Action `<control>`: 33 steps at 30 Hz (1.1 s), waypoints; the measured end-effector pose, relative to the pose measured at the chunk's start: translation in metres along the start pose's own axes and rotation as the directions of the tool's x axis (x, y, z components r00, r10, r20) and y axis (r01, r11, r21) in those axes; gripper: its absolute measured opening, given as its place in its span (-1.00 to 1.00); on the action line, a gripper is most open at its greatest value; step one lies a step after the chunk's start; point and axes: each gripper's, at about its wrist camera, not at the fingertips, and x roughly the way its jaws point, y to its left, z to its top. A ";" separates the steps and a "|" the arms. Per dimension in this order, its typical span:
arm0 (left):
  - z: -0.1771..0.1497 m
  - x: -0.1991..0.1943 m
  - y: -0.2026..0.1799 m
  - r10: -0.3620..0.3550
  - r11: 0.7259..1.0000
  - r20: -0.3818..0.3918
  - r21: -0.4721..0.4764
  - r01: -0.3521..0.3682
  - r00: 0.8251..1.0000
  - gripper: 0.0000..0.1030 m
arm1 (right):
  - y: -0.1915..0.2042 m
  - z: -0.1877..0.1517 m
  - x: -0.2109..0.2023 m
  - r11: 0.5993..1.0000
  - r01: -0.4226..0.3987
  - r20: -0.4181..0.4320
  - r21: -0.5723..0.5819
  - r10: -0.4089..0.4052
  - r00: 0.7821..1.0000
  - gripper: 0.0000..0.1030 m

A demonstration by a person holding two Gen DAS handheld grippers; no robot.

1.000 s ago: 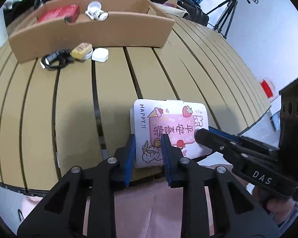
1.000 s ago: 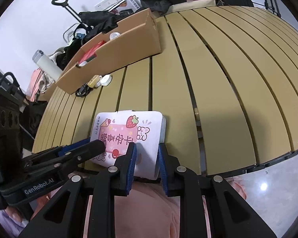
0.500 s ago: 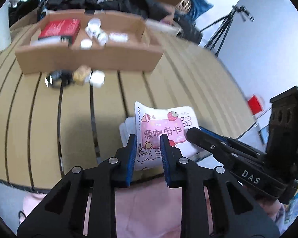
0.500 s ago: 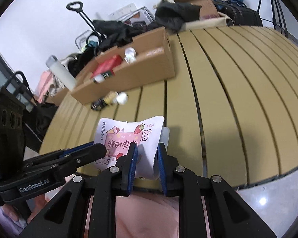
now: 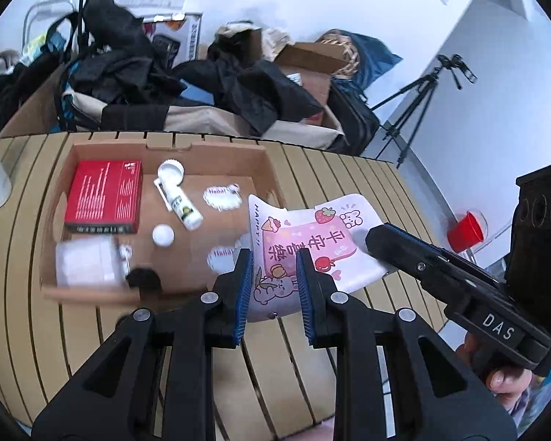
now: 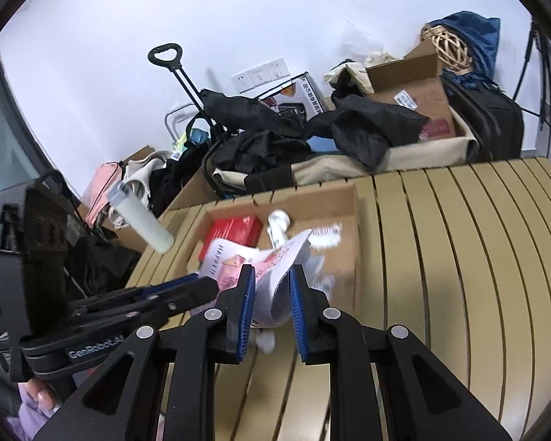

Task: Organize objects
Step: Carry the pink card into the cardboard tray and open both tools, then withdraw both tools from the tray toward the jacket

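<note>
A white packet (image 5: 308,242) printed with a pink cartoon label hangs in the air, bent, by the right end of the cardboard box (image 5: 92,294). My left gripper (image 5: 273,257) is shut on its near left edge. My right gripper (image 6: 272,272) is shut on its other edge, and its black fingers (image 5: 378,237) reach in from the right in the left wrist view. In the right wrist view the packet (image 6: 231,261) curls in front of the box (image 6: 345,257). The box holds a red carton (image 5: 103,196), a white tube (image 5: 178,202), a white pack (image 5: 86,262) and small stickers.
The slatted yellow table (image 5: 312,367) runs under both grippers. A white bottle (image 6: 143,220) stands at the table's left edge. Dark bags, clothes and cartons (image 5: 238,84) pile up behind the table. A tripod (image 5: 422,99) and a red cup (image 5: 466,231) are off to the right.
Both grippers have risen and gone forward with the packet, from lying at the table's near edge to hanging beside the box. The box's inside has come into view.
</note>
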 end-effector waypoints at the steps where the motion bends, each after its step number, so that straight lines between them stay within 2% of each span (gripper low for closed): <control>1: 0.008 0.007 0.006 -0.001 1.000 -0.009 -0.005 0.001 1.000 -0.61 | -0.002 0.008 0.010 1.000 0.006 -0.013 -0.002 -0.006 1.000 -0.59; 4: 0.021 0.036 0.021 0.028 1.000 -0.042 -0.014 -0.028 0.999 -0.61 | -0.014 0.023 0.047 1.000 0.012 -0.066 0.017 -0.011 0.998 -0.59; 7: 0.019 0.069 0.039 0.052 0.998 -0.097 -0.034 -0.056 0.994 -0.61 | -0.030 0.023 0.087 0.999 0.032 -0.130 0.038 -0.027 0.991 -0.59; 9: 0.011 0.096 0.050 0.053 0.997 -0.150 -0.055 -0.062 0.987 -0.61 | -0.039 0.015 0.118 0.995 0.085 -0.187 0.042 -0.076 0.979 -0.60; 11: 0.002 0.119 0.057 0.101 0.993 -0.187 -0.046 -0.111 0.977 -0.61 | -0.044 0.003 0.147 0.990 0.142 -0.241 0.016 -0.134 0.961 -0.60; 14: -0.011 0.137 0.061 0.116 0.992 -0.227 -0.029 -0.126 0.967 -0.58 | -0.050 -0.010 0.170 0.981 0.195 -0.293 0.002 -0.186 0.938 -0.59; 17: -0.016 0.136 0.065 0.140 0.989 -0.217 -0.020 -0.147 0.966 -0.42 | -0.045 -0.014 0.174 0.972 0.222 -0.289 -0.075 -0.234 0.928 -0.58; 18: -0.015 0.133 0.064 0.150 0.988 -0.219 -0.012 -0.157 0.964 -0.39 | -0.043 -0.015 0.175 0.967 0.238 -0.300 -0.093 -0.255 0.919 -0.58; 20: -0.014 0.120 0.060 0.192 0.981 -0.222 0.024 -0.191 0.956 -0.14 | -0.041 -0.014 0.171 0.951 0.282 -0.315 -0.127 -0.308 0.898 -0.56; 21: -0.012 0.111 0.058 0.202 0.979 -0.214 0.045 -0.197 0.956 -0.07 | -0.039 -0.012 0.163 0.950 0.285 -0.312 -0.130 -0.312 0.898 -0.55; 23: -0.008 0.084 0.053 0.240 0.970 -0.191 0.090 -0.226 0.952 0.20 | -0.036 -0.007 0.146 0.952 0.276 -0.301 -0.130 -0.303 0.904 -0.45; 25: -0.001 0.059 0.050 0.270 0.960 -0.169 0.117 -0.253 0.948 0.42 | -0.030 0.000 0.123 0.946 0.292 -0.286 -0.142 -0.322 0.903 -0.12; 26: 0.003 0.044 0.049 0.290 0.954 -0.156 0.124 -0.272 0.944 0.48 | -0.028 0.004 0.113 0.945 0.293 -0.276 -0.146 -0.324 0.905 -0.04; 30: 0.019 -0.027 0.048 0.360 0.929 -0.054 0.114 -0.353 0.931 0.57 | -0.012 0.028 0.059 0.947 0.293 -0.225 -0.133 -0.317 0.922 0.07; 33: 0.019 -0.077 0.047 0.380 0.922 0.012 0.074 -0.380 0.925 0.72 | 0.006 0.041 0.012 0.936 0.314 -0.159 -0.161 -0.339 0.927 0.17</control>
